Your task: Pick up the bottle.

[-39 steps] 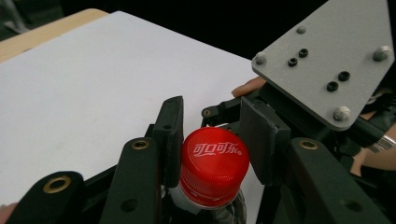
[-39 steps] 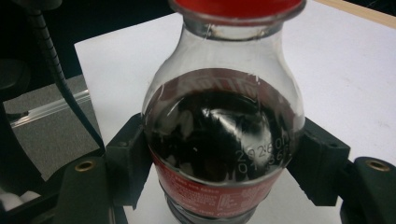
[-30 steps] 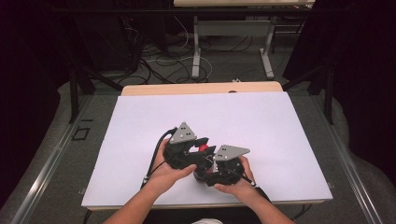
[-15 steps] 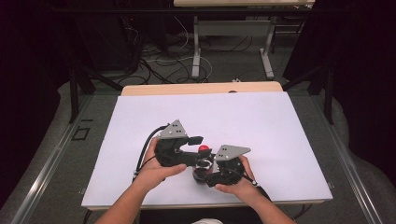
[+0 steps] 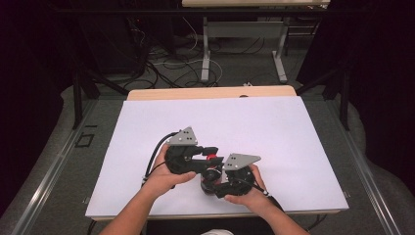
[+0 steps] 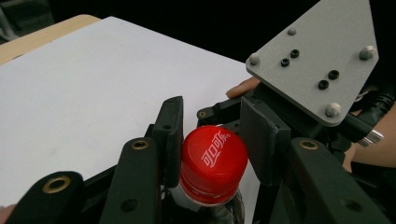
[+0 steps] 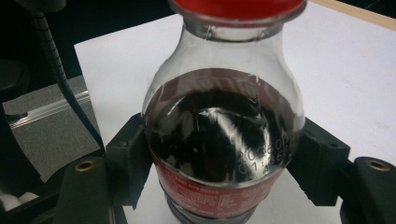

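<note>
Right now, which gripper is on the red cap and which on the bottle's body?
The left gripper grips the red cap; the right gripper clamps the bottle lower down, around its dark-filled body.

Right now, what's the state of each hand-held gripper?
Left hand-held gripper: closed on the red cap, jaws just reclosed on it.
Right hand-held gripper: closed on the cola bottle body.

This looks like a lab or recording studio. Beyond the fingers, black curtains (image 5: 29, 73) close in a white-covered surface (image 5: 274, 132), loose cables (image 5: 166, 63) sprawl over grey floor (image 5: 235, 73), and a metal-legged bench (image 5: 244, 34) stands behind.
</note>
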